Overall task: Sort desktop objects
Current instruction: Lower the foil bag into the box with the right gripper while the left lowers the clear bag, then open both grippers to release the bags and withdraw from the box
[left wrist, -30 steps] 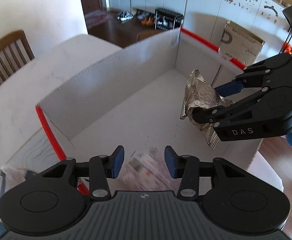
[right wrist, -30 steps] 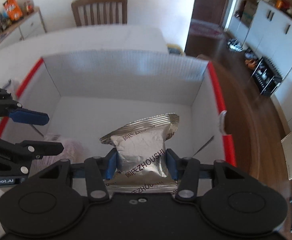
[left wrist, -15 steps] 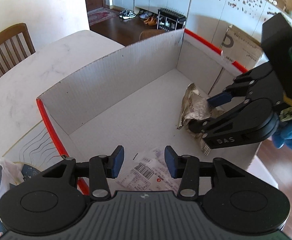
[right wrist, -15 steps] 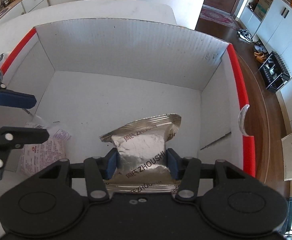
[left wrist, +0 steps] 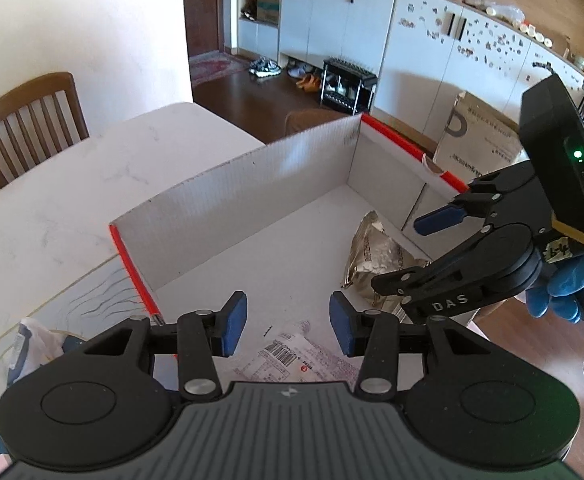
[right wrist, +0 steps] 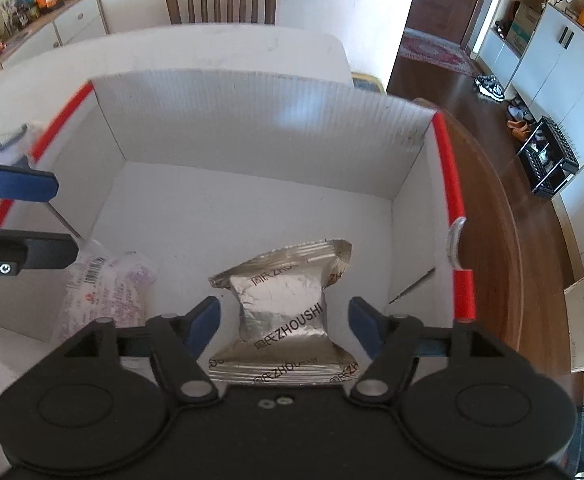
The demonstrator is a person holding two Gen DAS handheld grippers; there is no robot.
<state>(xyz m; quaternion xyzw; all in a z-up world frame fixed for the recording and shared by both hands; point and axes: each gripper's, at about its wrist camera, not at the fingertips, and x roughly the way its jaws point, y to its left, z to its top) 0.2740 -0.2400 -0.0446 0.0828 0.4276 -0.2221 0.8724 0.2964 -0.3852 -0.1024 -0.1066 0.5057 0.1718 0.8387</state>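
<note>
A white cardboard box (left wrist: pixel 232 208) with red edges stands on the table. On its floor lies a silver foil snack packet (right wrist: pixel 284 296), which also shows as the foil packet (left wrist: pixel 375 256) in the left wrist view. My right gripper (right wrist: pixel 284 316) hangs just over it. Its jaws are opening and stand either side of the packet, with the pads clear of the foil. A white labelled packet (left wrist: pixel 303 356) lies flat near the box's front left. My left gripper (left wrist: pixel 288 312) hovers above it, pads apart and nothing between them.
The box wall (right wrist: pixel 260 128) rises on all sides around both grippers. A crumpled plastic bag (left wrist: pixel 32 340) lies on the table (left wrist: pixel 52 200) left of the box. A wooden chair (left wrist: pixel 28 120) stands beyond. A blue-gloved hand (left wrist: pixel 563 288) holds the right gripper (left wrist: pixel 395 252).
The right jaws have spread off the foil packet, which now rests on the box floor. The left gripper has risen a little above the white packet.
</note>
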